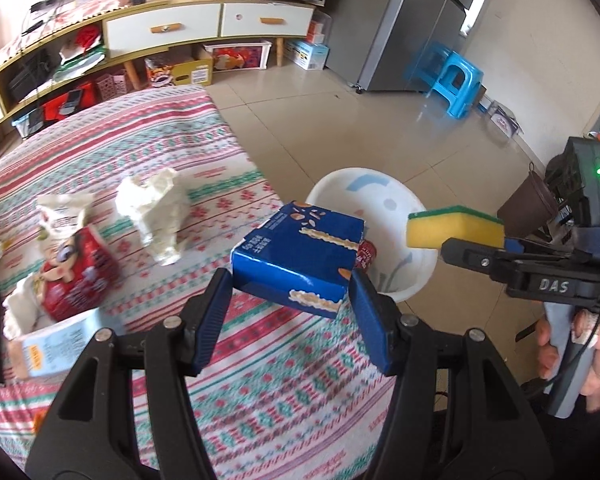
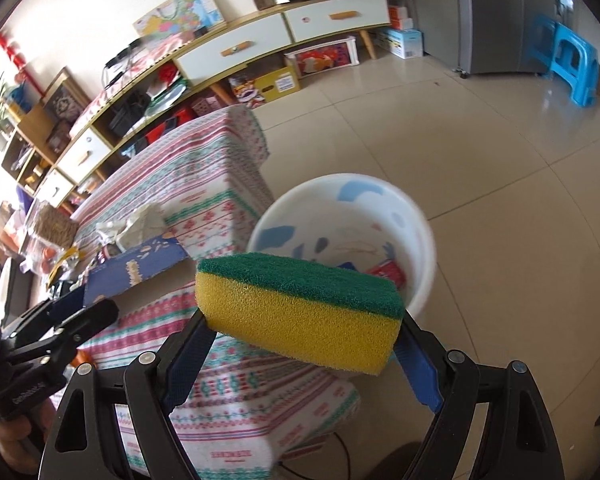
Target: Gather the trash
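Note:
My left gripper (image 1: pixel 290 286) is shut on a blue carton (image 1: pixel 300 256), held over the table's right edge; the carton (image 2: pixel 138 268) also shows at the left of the right wrist view. My right gripper (image 2: pixel 300 324) is shut on a yellow sponge with a green scouring top (image 2: pixel 300 308), and that sponge (image 1: pixel 456 226) hangs beyond the table in the left wrist view. A white plastic bucket (image 1: pixel 420 264) stands on the floor beside the table, with a red wrapper (image 2: pixel 388 272) inside it. The bucket (image 2: pixel 420 240) lies just behind the sponge.
On the striped tablecloth (image 1: pixel 160 152) lie crumpled white paper (image 1: pixel 156 212), a red snack bag (image 1: pixel 80 276) and a pale box (image 1: pixel 56 344). A low cabinet (image 1: pixel 180 28), a fridge (image 1: pixel 412 24) and a blue stool (image 1: pixel 458 84) stand across the tiled floor.

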`<state>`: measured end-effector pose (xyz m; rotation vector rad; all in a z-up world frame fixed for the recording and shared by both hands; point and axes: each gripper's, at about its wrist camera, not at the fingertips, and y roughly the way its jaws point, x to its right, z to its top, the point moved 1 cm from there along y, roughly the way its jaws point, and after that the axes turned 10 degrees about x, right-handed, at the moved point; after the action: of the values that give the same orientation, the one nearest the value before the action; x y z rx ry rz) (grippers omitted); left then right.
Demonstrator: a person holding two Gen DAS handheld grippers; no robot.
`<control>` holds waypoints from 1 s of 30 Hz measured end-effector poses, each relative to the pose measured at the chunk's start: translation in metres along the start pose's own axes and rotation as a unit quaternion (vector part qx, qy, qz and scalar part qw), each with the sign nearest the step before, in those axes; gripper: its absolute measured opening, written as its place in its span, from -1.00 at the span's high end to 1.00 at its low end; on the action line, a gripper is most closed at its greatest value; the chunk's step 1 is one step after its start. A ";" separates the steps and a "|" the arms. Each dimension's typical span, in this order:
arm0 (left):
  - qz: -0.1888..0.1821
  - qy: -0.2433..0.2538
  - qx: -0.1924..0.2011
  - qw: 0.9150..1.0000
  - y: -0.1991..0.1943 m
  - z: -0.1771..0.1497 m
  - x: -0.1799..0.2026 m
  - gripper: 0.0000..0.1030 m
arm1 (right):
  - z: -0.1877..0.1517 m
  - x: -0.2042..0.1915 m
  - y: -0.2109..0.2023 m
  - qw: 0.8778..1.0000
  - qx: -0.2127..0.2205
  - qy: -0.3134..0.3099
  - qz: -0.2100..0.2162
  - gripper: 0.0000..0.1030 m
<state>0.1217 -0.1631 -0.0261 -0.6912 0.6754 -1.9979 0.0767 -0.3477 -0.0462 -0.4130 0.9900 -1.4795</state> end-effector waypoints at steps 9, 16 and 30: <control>-0.019 0.030 -0.007 0.999 0.037 0.001 0.024 0.16 | -0.006 0.032 0.003 1.000 -0.010 0.012 -0.017 -0.69; -0.009 0.047 -0.023 0.999 0.052 -0.008 0.030 0.16 | -0.012 0.046 0.004 0.999 -0.019 0.015 -0.027 -0.70; 0.043 0.007 -0.024 0.999 0.020 -0.007 -0.005 -0.58 | -0.008 0.035 0.015 0.999 -0.024 0.005 -0.031 -0.70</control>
<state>0.1307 -0.1664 -0.0460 -0.6672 0.7517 -1.9142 0.0731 -0.3761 -0.0726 -0.4748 1.0293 -1.5163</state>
